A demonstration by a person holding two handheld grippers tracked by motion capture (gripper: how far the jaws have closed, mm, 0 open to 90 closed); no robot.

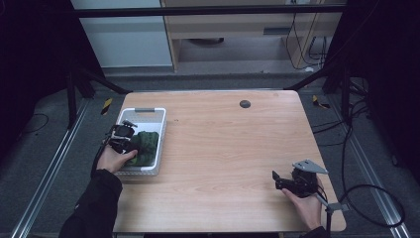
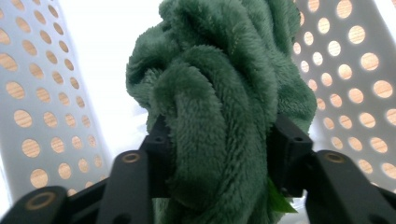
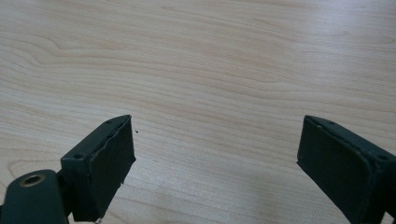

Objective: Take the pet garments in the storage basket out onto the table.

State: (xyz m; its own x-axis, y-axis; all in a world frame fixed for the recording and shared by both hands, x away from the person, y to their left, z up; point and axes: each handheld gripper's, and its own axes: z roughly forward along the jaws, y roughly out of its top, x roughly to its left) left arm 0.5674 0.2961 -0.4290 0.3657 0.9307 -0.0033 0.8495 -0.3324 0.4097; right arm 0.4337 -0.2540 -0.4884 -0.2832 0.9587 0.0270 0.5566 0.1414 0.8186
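Green fleece cloth (image 2: 219,107) is sitting bunched in the white perforated basket (image 1: 157,130) at the bench's (image 1: 223,148) left side, and the left tool (image 2: 219,156) is clenching a thick fold of it. Next, I'd say, a straight lift clear of the rim. Right tool (image 3: 215,158) is idling, jaws spread, holding nothing.

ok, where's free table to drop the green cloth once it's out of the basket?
Bare wood runs from the white basket across to the right gripper; only a dark disc sits near the far edge. Crowded inside the basket: green cloth and left gripper.
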